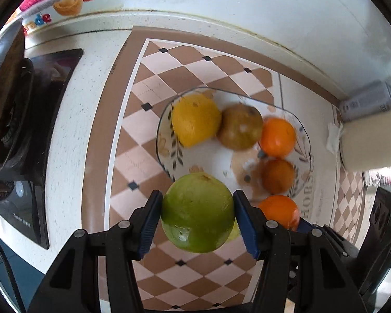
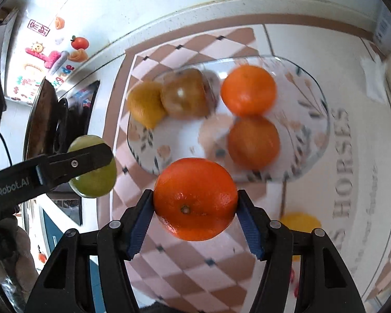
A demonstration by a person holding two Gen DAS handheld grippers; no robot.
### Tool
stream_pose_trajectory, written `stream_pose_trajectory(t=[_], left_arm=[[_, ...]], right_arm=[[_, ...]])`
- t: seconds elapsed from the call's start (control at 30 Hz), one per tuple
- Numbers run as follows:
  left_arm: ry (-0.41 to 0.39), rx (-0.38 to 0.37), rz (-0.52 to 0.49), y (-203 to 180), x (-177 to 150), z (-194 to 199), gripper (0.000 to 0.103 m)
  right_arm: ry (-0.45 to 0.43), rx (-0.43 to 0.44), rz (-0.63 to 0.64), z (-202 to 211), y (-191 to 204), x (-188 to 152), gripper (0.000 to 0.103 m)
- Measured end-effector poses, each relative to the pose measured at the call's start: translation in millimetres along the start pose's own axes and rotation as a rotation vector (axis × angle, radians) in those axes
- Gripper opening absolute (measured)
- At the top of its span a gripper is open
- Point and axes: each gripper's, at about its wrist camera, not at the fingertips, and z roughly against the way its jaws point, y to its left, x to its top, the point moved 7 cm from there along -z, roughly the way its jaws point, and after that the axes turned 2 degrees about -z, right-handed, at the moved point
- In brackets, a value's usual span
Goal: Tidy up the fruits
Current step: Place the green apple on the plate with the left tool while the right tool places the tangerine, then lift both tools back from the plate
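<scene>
My left gripper (image 1: pixel 197 197) is shut on a green round fruit (image 1: pixel 198 219), held above the near rim of a glass floral plate (image 1: pixel 161 140). On the plate lie a yellow fruit (image 1: pixel 195 120), a brownish fruit (image 1: pixel 240 126) and two oranges (image 1: pixel 277 137). In the right wrist view, my right gripper (image 2: pixel 195 197) is shut on an orange (image 2: pixel 195 208), lifted in front of the same plate (image 2: pixel 323 130). The left gripper's finger (image 2: pixel 91 156) with the green fruit (image 2: pixel 96 180) hangs to its left. A yellow fruit (image 2: pixel 299 221) lies on the mat, partly hidden behind my right finger.
The plate stands on a brown-and-pink checkered mat (image 1: pixel 153 83) on a white speckled counter. A black stove with a pan (image 1: pixel 10 109) sits at the left. A paper roll (image 1: pixel 367 140) and a can stand at the right by the wall.
</scene>
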Motion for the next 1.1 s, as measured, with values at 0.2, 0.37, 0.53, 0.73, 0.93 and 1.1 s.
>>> stream_pose_trajectory(t=[0.2,0.37,0.53,0.73,0.93,1.1], left_arm=[[0.071,-0.021,0.072,15,25,-25,0.053],[0.108,-0.050,0.096,15,30,-39,0.053],[0.134,-0.032,0.100,15,33,-52,0.053],[0.140,-0.059,0.102,13,34,-56,0.081],[0.088,-0.009,0.058,14,35,-38,0.085],[0.001,0.112,-0.024,14,24,-18,0.085]], right_arm=[[0.003,-0.031,0.037,-19,16,17,0.065],[0.017,-0.051,0.045,-34,22,25,0.065],[0.034,-0.083,0.051,-43,21,30,0.068],[0.012,-0.100,0.065,-31,27,35,0.080],[-0.018,-0.136,0.042,-5,16,35,0.089],[-0.051,-0.215,0.039,19,0,31,0.092]])
